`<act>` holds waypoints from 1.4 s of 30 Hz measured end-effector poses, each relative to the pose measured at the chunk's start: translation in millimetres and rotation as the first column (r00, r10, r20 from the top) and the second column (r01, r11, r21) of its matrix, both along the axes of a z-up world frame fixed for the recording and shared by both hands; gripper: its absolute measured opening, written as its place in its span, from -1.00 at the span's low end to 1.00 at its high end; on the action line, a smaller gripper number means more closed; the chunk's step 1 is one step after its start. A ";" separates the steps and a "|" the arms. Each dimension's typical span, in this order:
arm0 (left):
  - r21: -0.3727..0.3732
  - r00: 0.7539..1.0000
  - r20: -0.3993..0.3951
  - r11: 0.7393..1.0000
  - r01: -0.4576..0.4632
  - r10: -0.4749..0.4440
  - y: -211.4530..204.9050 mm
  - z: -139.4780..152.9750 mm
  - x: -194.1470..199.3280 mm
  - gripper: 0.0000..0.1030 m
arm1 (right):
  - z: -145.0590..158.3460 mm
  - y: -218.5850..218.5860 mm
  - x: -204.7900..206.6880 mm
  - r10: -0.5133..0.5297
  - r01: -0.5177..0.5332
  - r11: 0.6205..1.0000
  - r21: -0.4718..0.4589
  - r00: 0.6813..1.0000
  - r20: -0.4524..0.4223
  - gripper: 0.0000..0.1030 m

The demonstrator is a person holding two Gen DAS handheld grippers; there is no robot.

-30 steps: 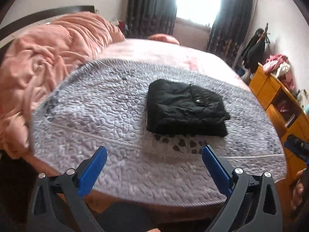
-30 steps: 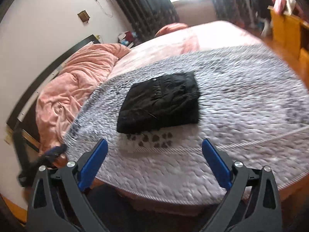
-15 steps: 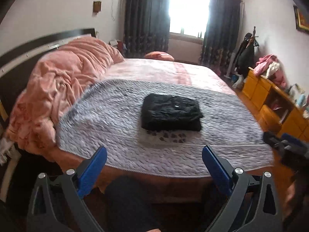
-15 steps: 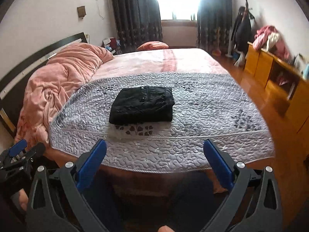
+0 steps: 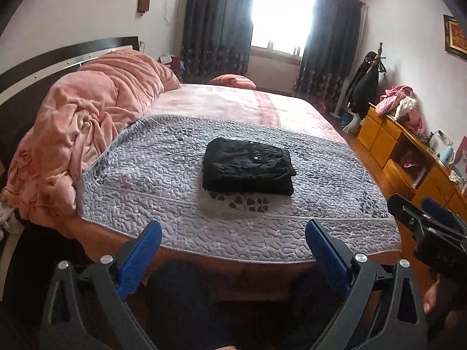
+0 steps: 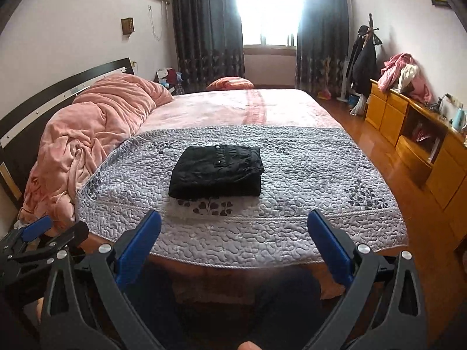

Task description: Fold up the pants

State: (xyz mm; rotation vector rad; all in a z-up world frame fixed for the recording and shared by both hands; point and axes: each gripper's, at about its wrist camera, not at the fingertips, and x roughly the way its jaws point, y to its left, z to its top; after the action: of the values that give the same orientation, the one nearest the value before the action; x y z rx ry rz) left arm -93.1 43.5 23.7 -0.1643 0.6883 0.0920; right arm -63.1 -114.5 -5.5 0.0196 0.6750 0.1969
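The black pants [image 5: 247, 170] lie folded into a compact rectangle on the grey quilted cover [image 5: 163, 180], near the bed's front edge; they also show in the right wrist view [image 6: 216, 171]. My left gripper [image 5: 233, 233] is open and empty, held back from the bed's front edge. My right gripper [image 6: 233, 227] is open and empty, also back from the edge. Each gripper shows at the side of the other's view: the right one [image 5: 429, 221], the left one [image 6: 41, 239].
A bunched pink blanket [image 5: 87, 122] lies on the bed's left side by the dark headboard [image 5: 58, 58]. A yellow wooden dresser [image 6: 423, 140] with clothes on top stands on the right. A coat rack [image 6: 364, 58] stands near the curtained window. The person's legs show below.
Both grippers have pulled back and away from the bed, so the folded pants look smaller and farther off. The pants have not moved. Both grippers stay open.
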 end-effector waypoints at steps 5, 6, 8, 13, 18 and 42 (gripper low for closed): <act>0.003 1.000 -0.011 1.000 0.006 -0.006 2.3 -3.1 8.2 0.92 | -3.3 3.5 8.0 0.006 -0.006 1.000 -0.005 1.000 -0.011 0.94; 0.003 1.000 -0.010 1.000 0.008 -0.008 2.7 -3.5 9.0 0.92 | -3.7 4.3 9.4 0.007 -0.007 1.000 -0.007 1.000 -0.012 0.94; 0.003 1.000 -0.010 1.000 0.008 -0.008 2.4 -3.5 10.1 0.92 | -3.9 5.5 11.4 0.009 -0.009 1.000 -0.008 1.000 -0.014 0.94; -0.011 1.000 -0.016 1.000 0.013 -0.013 4.0 -3.9 14.0 0.92 | -3.6 8.3 14.8 0.008 -0.008 1.000 -0.023 1.000 -0.003 0.94; -0.015 1.000 -0.021 1.000 0.013 -0.014 7.3 -5.5 19.6 0.92 | -5.7 10.7 16.9 0.010 -0.010 1.000 -0.029 1.000 -0.008 0.94; 0.004 1.000 -0.010 1.000 -0.001 0.001 11.9 -9.3 26.6 0.92 | -15.7 10.9 30.2 0.010 -0.011 1.000 -0.011 1.000 -0.025 0.94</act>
State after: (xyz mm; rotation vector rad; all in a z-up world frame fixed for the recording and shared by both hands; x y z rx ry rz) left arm -66.5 55.4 14.4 -0.1610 0.6978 0.0954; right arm -32.9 -103.5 -21.2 0.0076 0.7012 0.2032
